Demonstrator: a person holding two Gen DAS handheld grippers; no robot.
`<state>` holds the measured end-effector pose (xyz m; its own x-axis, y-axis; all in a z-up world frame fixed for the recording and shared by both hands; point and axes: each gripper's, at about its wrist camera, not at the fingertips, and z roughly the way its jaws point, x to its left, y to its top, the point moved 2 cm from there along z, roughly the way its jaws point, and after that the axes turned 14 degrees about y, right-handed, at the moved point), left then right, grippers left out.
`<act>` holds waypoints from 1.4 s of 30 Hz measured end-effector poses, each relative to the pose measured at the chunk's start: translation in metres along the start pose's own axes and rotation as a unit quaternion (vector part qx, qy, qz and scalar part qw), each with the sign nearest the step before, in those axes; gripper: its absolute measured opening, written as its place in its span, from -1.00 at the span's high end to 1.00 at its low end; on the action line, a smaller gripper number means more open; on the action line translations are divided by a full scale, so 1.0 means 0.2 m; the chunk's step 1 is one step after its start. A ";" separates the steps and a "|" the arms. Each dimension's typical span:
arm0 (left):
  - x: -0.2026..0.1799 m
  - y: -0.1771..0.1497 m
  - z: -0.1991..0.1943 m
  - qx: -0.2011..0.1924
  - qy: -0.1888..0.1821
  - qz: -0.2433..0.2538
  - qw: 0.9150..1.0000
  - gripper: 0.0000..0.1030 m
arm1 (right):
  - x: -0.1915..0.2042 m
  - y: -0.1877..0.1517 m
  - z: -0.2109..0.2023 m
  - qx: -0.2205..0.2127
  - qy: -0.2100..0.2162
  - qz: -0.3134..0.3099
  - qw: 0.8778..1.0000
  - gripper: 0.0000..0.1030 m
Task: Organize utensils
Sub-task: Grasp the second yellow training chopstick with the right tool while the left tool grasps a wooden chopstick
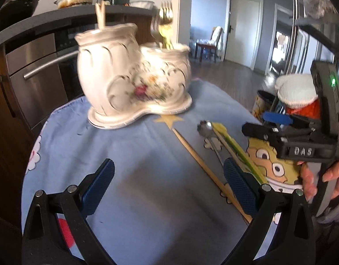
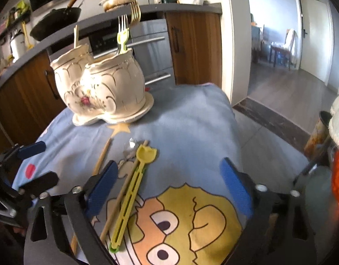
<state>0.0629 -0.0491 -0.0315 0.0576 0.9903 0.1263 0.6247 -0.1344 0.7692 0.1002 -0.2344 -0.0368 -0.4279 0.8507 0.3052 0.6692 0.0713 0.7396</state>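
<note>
Both my tools are released, jaws spread wide with nothing between them. My right tool hangs low over the tabletop, which wears a blue cartoon-print cloth, and my left tool hovers beside it at about the same height; I judge I hold them open like this because I am between picks, lining up on the loose pieces.

Nearest, just inside my right tool's left finger, lies one yellow-green plastic utensil with a cat-shaped head, flat on the cloth and pointing away from me. Touching it along its left side is one wooden chopstick. A second wooden chopstick lies a little further left, passing outside that finger. Just ahead of the cat head sits one small metal spoon, partly blurred. That makes four loose utensils, all lying flat, presumably laid out to be sorted.

Further ahead and to the left stands the white ceramic utensil holder, two joined pots on one base, with a painted flower. Its taller pot holds what look like two wooden sticks, upright. The lower pot holds forks, tines up: I count one silver-tined fork with a yellow-green handle and at least one gold fork; blur prevents a firmer count. Sorting by kind seems to be the scheme, so chopsticks would belong in the taller pot.
</note>
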 end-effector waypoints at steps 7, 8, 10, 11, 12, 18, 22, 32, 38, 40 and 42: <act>-0.06 -0.03 0.02 0.012 -0.007 0.019 1.000 -0.74 | 0.05 -0.05 0.03 0.040 0.045 -0.005 0.998 0.14; -0.07 -0.03 0.03 0.013 -0.008 0.020 1.000 -0.74 | 0.06 -0.05 0.03 0.040 0.047 -0.007 0.998 0.17; -0.09 -0.03 0.04 0.018 -0.009 0.022 1.000 -0.66 | 0.08 -0.05 0.04 0.043 0.051 -0.012 0.998 0.30; -0.10 -0.03 0.04 0.021 -0.012 0.024 0.999 -0.61 | 0.08 -0.05 0.04 0.046 0.053 -0.013 0.997 0.33; -0.11 -0.02 0.05 0.025 -0.015 0.025 0.999 -0.54 | 0.09 -0.06 0.06 0.051 0.058 -0.014 0.997 0.37; -0.18 -0.02 0.09 0.057 -0.037 0.031 0.997 -0.12 | 0.11 -0.07 0.08 0.071 0.062 -0.031 0.995 0.52; -0.21 -0.03 0.11 0.074 -0.035 0.037 0.996 0.03 | 0.09 -0.06 0.08 0.068 0.050 -0.033 0.996 0.58; -0.24 0.00 0.14 0.098 -0.032 0.048 0.993 0.70 | 0.08 -0.06 0.10 0.076 0.056 -0.038 0.995 0.59; -0.20 0.02 0.16 0.113 -0.050 0.048 0.991 0.79 | 0.08 -0.06 0.09 0.073 0.053 -0.042 0.995 0.72; -0.19 0.03 0.15 0.112 -0.045 0.061 0.991 0.89 | 0.08 -0.06 0.09 0.072 0.050 -0.043 0.995 0.73; -0.19 0.03 0.15 0.113 -0.040 0.075 0.990 0.89 | 0.08 -0.06 0.09 0.071 0.043 -0.047 0.995 0.75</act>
<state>0.0877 -0.0854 -0.0510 0.2183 0.9607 0.1717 0.7626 -0.2777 0.5843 0.0956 -0.2132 -0.0514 -0.5387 0.7901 0.2926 0.7003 0.2268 0.6769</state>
